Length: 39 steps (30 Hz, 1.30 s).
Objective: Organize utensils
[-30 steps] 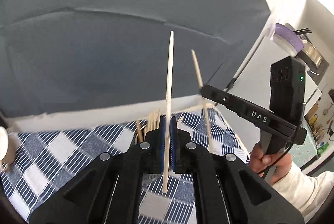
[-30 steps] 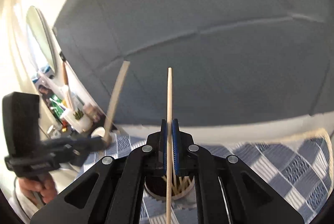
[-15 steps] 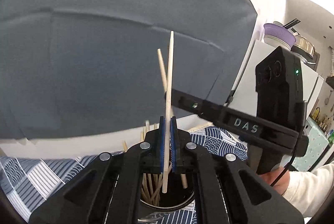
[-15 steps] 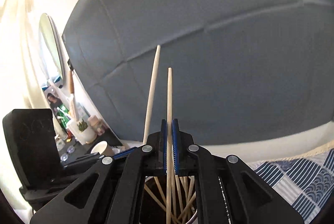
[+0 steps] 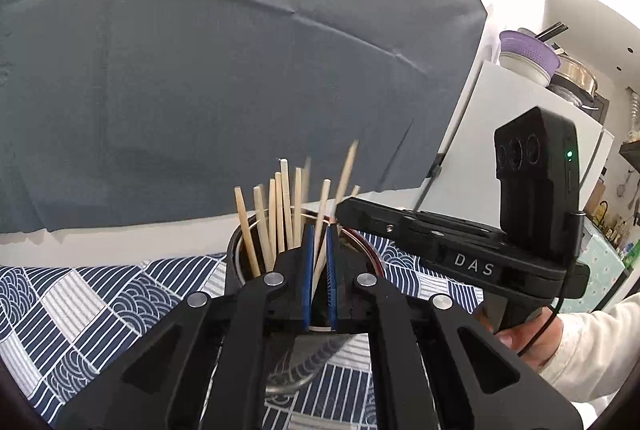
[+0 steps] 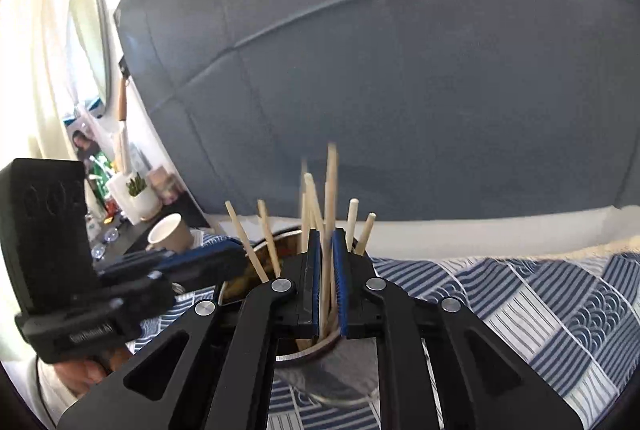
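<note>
A round metal holder (image 5: 240,262) stands on the blue patterned cloth and holds several wooden chopsticks (image 5: 276,209). My left gripper (image 5: 319,246) sits right over the holder with its jaws slightly apart; a chopstick (image 5: 322,222) stands loose between the pads, down in the holder. In the right wrist view the holder (image 6: 340,370) is just below my right gripper (image 6: 326,258), whose jaws are also slightly apart around a blurred chopstick (image 6: 330,189) dropping into the holder. Each gripper shows in the other's view, close beside the holder.
The blue and white patterned cloth (image 6: 540,302) covers the table. A grey backdrop (image 5: 240,69) hangs behind. A paper cup (image 6: 170,234) and small potted plant (image 6: 140,193) stand at far left. A white cabinet with bowls (image 5: 528,61) is at right.
Both grippers came down over the holder and opened a little. The two long chopsticks they gripped upright have slid down into the holder among the others.
</note>
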{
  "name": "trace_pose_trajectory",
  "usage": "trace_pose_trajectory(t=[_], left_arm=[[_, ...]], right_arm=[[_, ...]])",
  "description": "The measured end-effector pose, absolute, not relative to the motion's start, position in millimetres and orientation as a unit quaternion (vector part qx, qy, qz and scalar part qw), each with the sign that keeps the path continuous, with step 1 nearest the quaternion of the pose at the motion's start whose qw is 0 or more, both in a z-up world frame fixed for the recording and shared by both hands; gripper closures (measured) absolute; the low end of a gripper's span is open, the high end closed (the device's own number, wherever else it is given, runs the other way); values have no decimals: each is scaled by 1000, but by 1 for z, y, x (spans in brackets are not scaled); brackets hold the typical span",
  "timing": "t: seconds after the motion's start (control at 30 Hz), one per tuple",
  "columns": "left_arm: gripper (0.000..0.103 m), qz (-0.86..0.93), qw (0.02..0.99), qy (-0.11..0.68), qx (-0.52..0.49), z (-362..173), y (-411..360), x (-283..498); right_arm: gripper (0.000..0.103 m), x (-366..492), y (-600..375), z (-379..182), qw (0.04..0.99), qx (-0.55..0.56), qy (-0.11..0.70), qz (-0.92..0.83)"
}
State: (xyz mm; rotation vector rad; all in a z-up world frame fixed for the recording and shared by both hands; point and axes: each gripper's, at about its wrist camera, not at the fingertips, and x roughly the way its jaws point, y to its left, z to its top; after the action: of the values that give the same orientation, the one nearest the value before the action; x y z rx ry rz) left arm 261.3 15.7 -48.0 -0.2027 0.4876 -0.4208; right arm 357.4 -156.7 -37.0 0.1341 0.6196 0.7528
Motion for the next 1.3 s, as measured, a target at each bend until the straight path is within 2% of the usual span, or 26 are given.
trace_pose_trajectory(t=[0.03, 0.07, 0.1, 0.13, 0.2, 0.3, 0.37, 0.4, 0.43, 0.5, 0.67, 0.73, 0.93, 1.3], left_arm=[[81, -205, 943, 244, -98, -46, 15, 261], [72, -204, 942, 250, -97, -44, 16, 260], [57, -204, 941, 250, -98, -44, 18, 256], [41, -201, 942, 249, -102, -41, 21, 251], [30, -195, 944, 245, -108, -35, 23, 242], [17, -182, 947, 240, -114, -24, 28, 229], [15, -175, 946, 244, -120, -19, 32, 222], [10, -169, 946, 247, -121, -18, 34, 219], [8, -159, 947, 249, -123, -16, 36, 215], [6, -152, 948, 252, -126, -14, 40, 206], [6, -116, 942, 298, -97, -15, 41, 186], [6, -95, 937, 323, -91, -17, 40, 178], [6, 6, 936, 348, -48, -11, 32, 137], [6, -33, 938, 338, -70, 25, 2, 62]], right_arm=[[94, 355, -158, -37, 884, 64, 300, 352], [93, 355, -161, -37, 886, 64, 303, 345], [88, 353, -164, -36, 887, 66, 308, 337], [75, 350, -169, -35, 888, 70, 310, 333], [56, 342, -181, -30, 895, 75, 304, 317], [48, 328, -197, -22, 904, 80, 297, 296], [42, 320, -203, -17, 907, 81, 298, 287], [34, 314, -206, -14, 910, 79, 297, 279], [24, 308, -209, -11, 913, 76, 297, 270], [16, 298, -214, -7, 917, 74, 294, 260], [13, 272, -216, -3, 914, 55, 317, 246], [9, 259, -219, -2, 914, 49, 327, 235], [8, 210, -231, 8, 916, 45, 339, 208], [8, 124, -237, 25, 908, -8, 380, 174]])
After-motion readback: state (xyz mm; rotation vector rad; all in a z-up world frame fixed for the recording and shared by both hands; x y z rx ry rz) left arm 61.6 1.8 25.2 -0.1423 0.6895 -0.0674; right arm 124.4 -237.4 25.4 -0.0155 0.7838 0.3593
